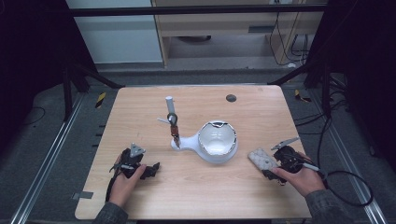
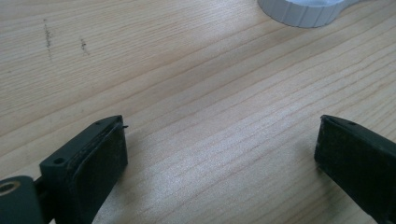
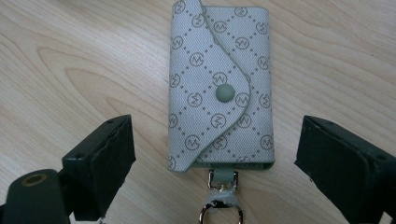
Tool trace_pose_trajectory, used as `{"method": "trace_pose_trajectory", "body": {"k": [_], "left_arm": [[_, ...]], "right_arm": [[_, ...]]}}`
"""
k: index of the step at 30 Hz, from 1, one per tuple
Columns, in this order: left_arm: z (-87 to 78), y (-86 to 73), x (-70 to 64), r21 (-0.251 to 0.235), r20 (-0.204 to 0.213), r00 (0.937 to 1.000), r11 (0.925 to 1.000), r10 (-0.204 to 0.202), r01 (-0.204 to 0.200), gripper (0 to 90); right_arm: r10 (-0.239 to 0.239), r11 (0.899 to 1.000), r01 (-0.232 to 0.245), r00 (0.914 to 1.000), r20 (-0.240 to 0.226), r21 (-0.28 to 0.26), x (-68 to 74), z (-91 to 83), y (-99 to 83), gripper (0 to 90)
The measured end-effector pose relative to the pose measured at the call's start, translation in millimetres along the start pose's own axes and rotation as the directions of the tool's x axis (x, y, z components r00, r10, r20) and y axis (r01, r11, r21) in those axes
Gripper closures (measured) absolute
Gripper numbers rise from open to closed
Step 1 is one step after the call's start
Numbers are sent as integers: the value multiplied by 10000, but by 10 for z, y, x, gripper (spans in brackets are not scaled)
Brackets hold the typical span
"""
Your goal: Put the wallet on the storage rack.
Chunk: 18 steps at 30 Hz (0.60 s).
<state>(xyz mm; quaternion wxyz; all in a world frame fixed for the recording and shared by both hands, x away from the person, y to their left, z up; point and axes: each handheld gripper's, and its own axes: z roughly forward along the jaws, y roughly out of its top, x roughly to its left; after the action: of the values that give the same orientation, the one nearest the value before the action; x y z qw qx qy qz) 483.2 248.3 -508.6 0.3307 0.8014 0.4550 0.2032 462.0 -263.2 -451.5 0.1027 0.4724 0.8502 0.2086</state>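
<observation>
My right tool (image 3: 215, 154) has its jaws spread wide apart, and the key pouch (image 3: 219, 88) lies flat on the desk (image 3: 70, 60) between them, touching neither jaw. It is a pale grey pouch with a diamond monogram print, its curved flap closed over the front with a round snap. The end nearest my tool carries a small loop and a metal clasp (image 3: 220, 205), which points back toward me between the jaws. From the high view, the same pouch (image 1: 262, 159) sits near the right edge of the desk, just in front of my right tool (image 1: 273, 169), which I hold low over the wood with my right hand (image 1: 303, 179).

My left tool (image 2: 219, 154) is likewise spread open, with nothing between its jaws but bare wood grain. It hovers just over the desk on the left side (image 1: 152, 169), gripped in my left hand (image 1: 125, 183), well apart from the pouch.

Farther out, near the middle of the desk, stands a white stand (image 1: 215, 142) with a round bowl-shaped end and a narrower arm running left; its ribbed white rim also shows at the top of the left gripper view (image 2: 303, 11). From that arm a thin post (image 1: 172, 121) rises, with dark and reddish pieces hanging on it. A small dark disc (image 1: 231, 98) sits near the far edge of the desk.
</observation>
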Motion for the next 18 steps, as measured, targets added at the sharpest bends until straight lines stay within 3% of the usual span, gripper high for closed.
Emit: {"method": "trace_pose_trajectory", "body": {"k": [11,18], "left_arm": [[0,0,-1,10,5,10000,10000,13,-13,11],[2,1,-4,9,-7,10000,10000,2,-2,7]], "right_arm": [[90,9979,-96,9999,106,639,-23,142,46,99],[188,9968,-197,9998,120,773,-65,215,58,163]]}}
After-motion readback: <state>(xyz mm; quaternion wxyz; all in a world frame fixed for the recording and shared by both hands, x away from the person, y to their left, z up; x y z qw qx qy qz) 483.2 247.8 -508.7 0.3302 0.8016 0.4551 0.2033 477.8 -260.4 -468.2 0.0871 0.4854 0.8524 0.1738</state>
